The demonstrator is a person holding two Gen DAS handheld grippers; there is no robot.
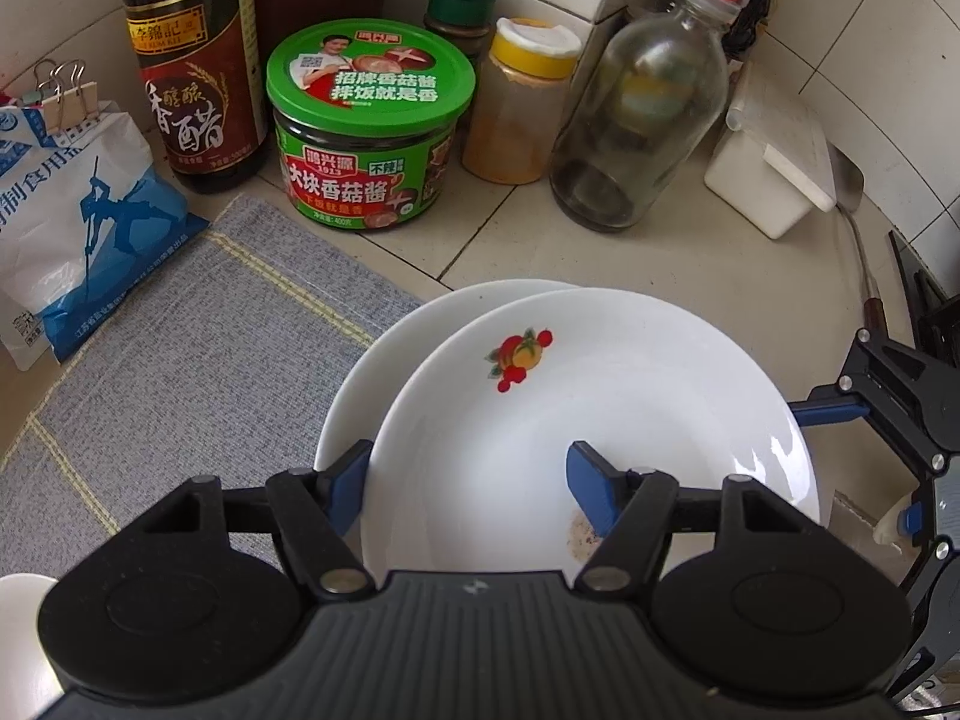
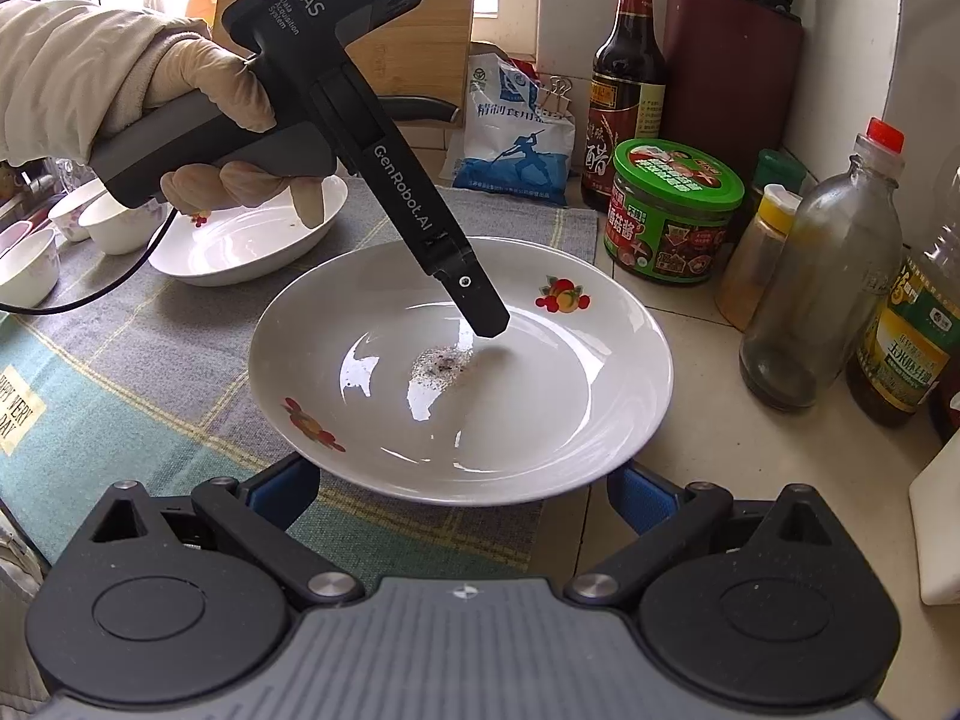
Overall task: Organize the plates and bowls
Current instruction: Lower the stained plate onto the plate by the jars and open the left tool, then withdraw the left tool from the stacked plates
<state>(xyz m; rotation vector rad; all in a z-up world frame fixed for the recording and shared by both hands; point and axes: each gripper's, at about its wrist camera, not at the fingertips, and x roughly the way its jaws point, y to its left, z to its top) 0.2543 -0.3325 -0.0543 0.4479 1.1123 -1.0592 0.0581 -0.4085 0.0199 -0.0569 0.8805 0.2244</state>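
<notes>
Plate: your deep white plate (image 2: pixel 528 420), printed with fruit, has dark specks at its centre.
Left gripper: your gloved hand (image 2: pixel 198 120) holds the left gripper (image 2: pixel 489 324), one finger inside the plate.
Right gripper: the right gripper (image 2: pixel 462 495) has its blue pads either side of the near rim, partly hidden beneath it; contact is unclear.
Behind: a white oval dish (image 2: pixel 240 246) on the striped cloth (image 2: pixel 150 390).
Right: a green-lidded jar (image 2: pixel 675 219).

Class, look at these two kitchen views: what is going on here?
A person is sorting dishes with two handheld grippers. The left gripper has its fingers astride the rim of the fruit-patterned plate, one inside and one outside. The right gripper sits at the near edge with its fingers spread beside the rim. Another plate and small bowls wait on the cloth.
</notes>
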